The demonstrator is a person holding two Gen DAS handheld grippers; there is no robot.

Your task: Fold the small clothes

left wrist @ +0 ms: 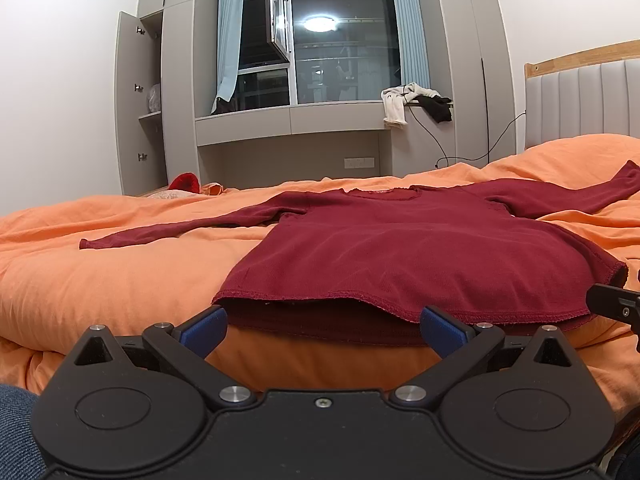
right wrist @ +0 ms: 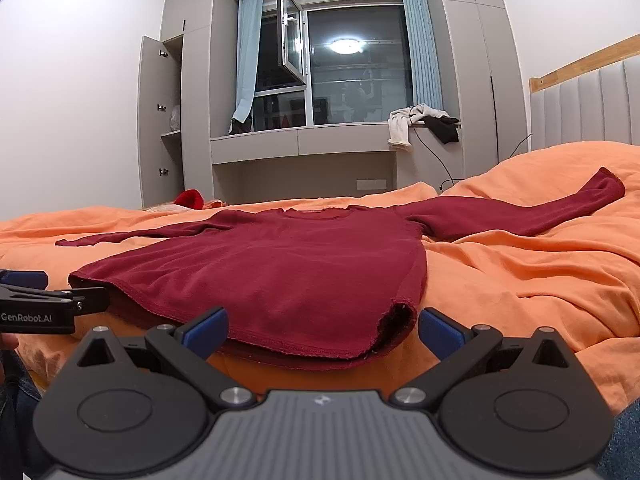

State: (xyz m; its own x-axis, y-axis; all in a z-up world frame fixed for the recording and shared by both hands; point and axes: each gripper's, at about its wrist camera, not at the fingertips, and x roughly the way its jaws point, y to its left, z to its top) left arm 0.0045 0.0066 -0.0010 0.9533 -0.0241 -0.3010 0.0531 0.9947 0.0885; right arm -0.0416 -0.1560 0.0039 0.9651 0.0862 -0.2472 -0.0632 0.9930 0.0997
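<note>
A dark red long-sleeved top (left wrist: 400,252) lies flat on the orange bedding (left wrist: 100,288), sleeves spread out to both sides, hem towards me. My left gripper (left wrist: 322,330) is open, its blue pads just short of the hem near the top's left corner. My right gripper (right wrist: 322,330) is open too, facing the hem's right corner (right wrist: 394,316), which lifts slightly. Nothing sits between either pair of pads. The right gripper's tip (left wrist: 612,304) shows at the left wrist view's right edge. The left gripper's side (right wrist: 40,304) shows at the right wrist view's left edge.
Beyond the bed stands a grey window desk (left wrist: 288,124) with white and black clothes (left wrist: 416,100) heaped on it and a cable hanging down. An open cupboard door (left wrist: 136,104) is at the left. A padded headboard (left wrist: 584,100) rises at the right. A small red item (left wrist: 185,182) lies at the bed's far edge.
</note>
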